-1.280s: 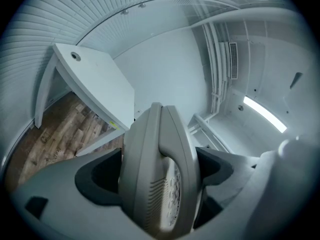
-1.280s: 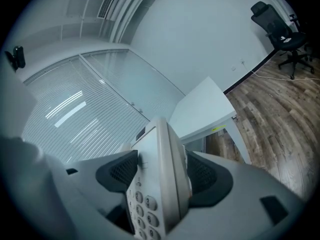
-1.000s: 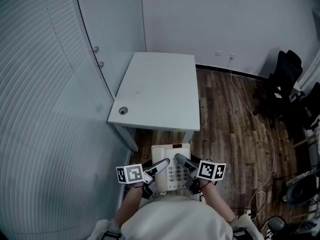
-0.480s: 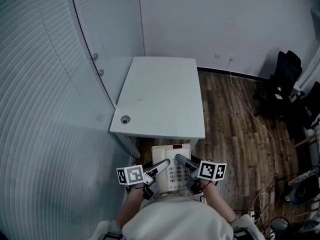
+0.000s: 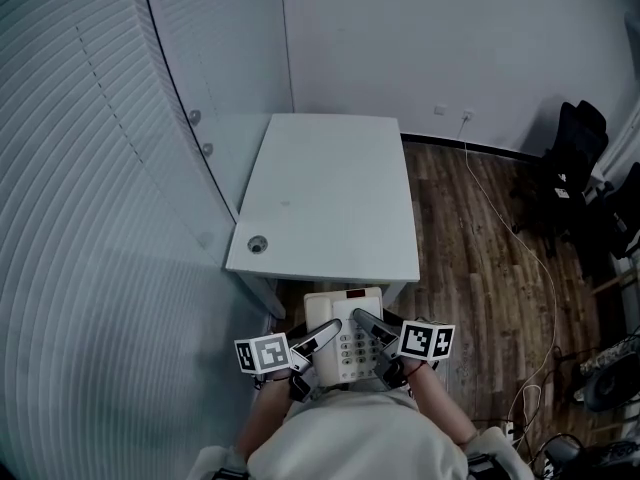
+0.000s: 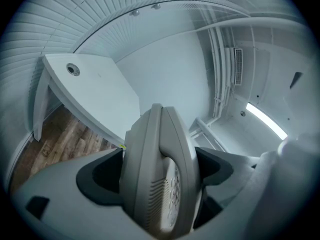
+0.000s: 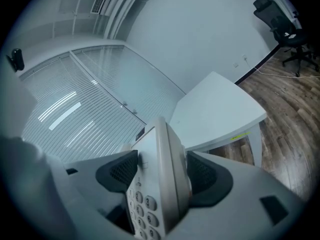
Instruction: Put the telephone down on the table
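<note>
A cream desk telephone (image 5: 343, 330) with a keypad hangs in the air just short of the white table (image 5: 330, 203), close to my body. My left gripper (image 5: 322, 336) is shut on its left side, where the handset (image 6: 160, 174) lies between the jaws. At the phone's right edge, beside the keys (image 7: 145, 204), my right gripper (image 5: 365, 325) is clamped shut. The telephone (image 7: 160, 179) is held level between the two. The table's near edge lies a short way ahead of the phone.
The table top has a round cable hole (image 5: 258, 244) near its front left corner. A glass partition with blinds (image 5: 90, 218) runs along the left. Black office chairs (image 5: 575, 158) stand at the right on the wood floor (image 5: 470, 258), with a white cable (image 5: 520, 238) trailing.
The table has drawn a little nearer and lower in the head view as I step toward it. Both grippers keep the same hold on the telephone.
</note>
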The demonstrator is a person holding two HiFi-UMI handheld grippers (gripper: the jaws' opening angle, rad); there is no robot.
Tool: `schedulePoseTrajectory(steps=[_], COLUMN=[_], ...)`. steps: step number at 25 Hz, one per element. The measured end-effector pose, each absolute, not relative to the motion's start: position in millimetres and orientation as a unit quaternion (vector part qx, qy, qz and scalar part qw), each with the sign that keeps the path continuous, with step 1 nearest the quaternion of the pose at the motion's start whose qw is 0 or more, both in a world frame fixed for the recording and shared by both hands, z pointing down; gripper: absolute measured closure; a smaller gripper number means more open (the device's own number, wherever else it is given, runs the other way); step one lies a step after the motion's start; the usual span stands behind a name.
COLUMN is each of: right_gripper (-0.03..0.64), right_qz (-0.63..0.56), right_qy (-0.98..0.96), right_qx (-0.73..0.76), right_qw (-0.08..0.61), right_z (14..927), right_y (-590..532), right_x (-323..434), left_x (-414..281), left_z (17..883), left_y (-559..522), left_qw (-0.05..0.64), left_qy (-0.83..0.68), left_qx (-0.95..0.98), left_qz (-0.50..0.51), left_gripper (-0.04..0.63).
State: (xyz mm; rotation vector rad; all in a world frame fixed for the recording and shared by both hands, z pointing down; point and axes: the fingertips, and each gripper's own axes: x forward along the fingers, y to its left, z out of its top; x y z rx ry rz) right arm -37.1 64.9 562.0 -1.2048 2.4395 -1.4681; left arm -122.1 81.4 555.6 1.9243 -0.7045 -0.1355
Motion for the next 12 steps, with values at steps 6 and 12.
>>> schedulePoseTrajectory(steps=[6, 12], right_gripper=[0.299, 0.299], right_qz=[-0.476, -0.475], right_qy=[0.791, 0.795], right_qx=[-0.384, -0.376], right_qw=[0.020, 0.012], right_z=[566, 573], right_y=[47, 9], right_x=[-32, -23], left_x=[-116, -107], left_z=[560, 568], left_y=[65, 28], left_qw=[0.520, 0.520], left_qy=[-0.298, -0.302], left_qx=[0.798, 0.796], left_qz=[-0.060, -0.069], left_gripper=[0.163, 0.163])
